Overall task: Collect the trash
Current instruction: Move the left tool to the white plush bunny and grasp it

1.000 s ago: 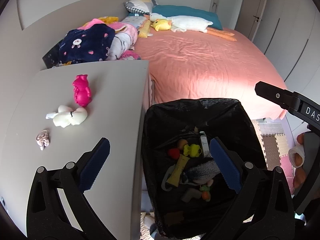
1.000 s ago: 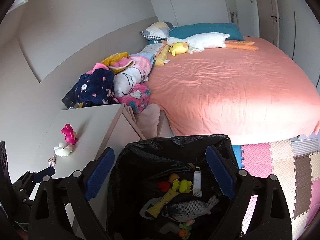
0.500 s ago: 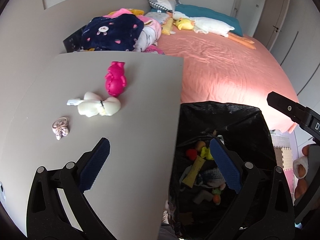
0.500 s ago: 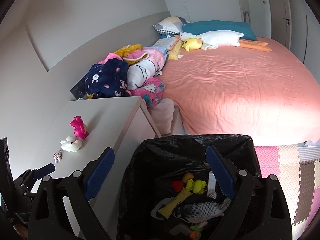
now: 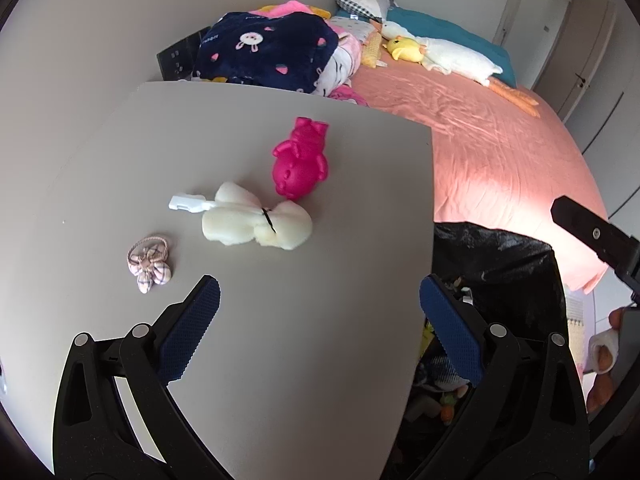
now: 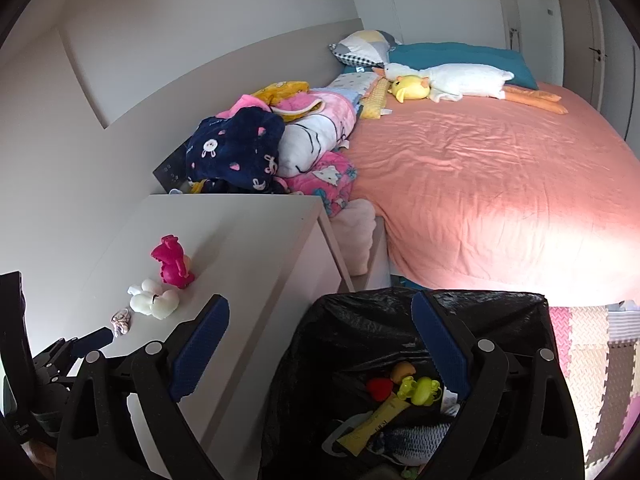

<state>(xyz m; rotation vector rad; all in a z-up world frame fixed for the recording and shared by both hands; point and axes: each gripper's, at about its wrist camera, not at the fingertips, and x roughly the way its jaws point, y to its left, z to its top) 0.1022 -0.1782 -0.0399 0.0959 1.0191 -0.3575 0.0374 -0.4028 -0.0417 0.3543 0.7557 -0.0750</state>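
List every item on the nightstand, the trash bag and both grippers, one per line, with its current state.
pink toy: lying on the nightstand, touching nothing.
white plush: lying flat, near the pink toy.
hair tie: flat on the top, apart from the plush.
trash bag: open, partly filled with toys.
left gripper: open, empty, above the nightstand.
right gripper: open, empty, above the bag's rim.

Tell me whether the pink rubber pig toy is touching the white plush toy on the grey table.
Cannot tell. In the left wrist view the pink rubber pig toy and the white plush toy nearly meet, with no plain gap or contact.
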